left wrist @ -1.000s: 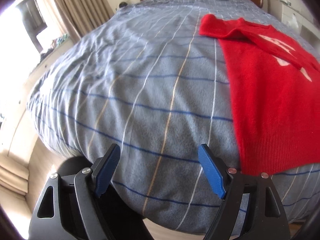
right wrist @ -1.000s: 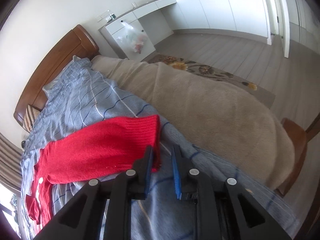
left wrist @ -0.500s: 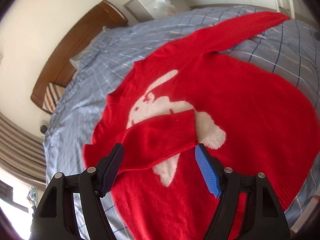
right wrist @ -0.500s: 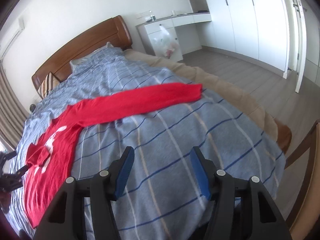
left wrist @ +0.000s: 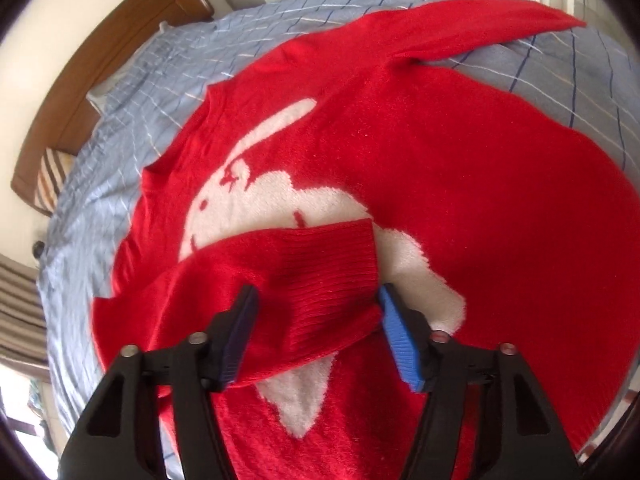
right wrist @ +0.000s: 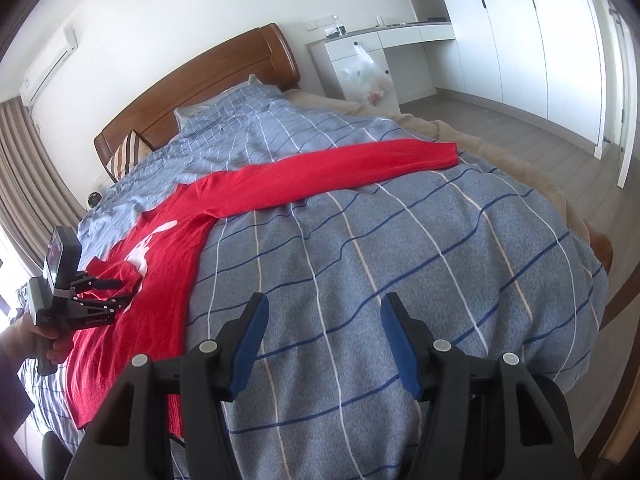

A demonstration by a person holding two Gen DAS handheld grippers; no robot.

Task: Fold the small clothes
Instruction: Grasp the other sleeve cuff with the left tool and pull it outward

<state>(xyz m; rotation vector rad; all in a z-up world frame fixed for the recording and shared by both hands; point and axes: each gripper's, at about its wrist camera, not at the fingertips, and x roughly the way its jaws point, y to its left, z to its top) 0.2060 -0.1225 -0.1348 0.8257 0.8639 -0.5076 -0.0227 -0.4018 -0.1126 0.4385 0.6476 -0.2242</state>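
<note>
Lying flat: a red knitted sweater with a white rabbit motif, spread front-up across a blue-grey checked bedcover.
Folded sleeve: one red ribbed-cuff sleeve is laid over the sweater's chest, partly covering the rabbit.
Other sleeve: stretched straight out from the sweater toward the bedcover's far side.
Left gripper: black frame with blue pads, straddling the folded sleeve's cuff; jaws closing, and whether the pads press the knit cannot be told.
Right gripper: spread apart above bare bedcover, well away from the sweater, nothing between its fingers.
Headboard: brown wood, beyond the sweater's collar.
</note>
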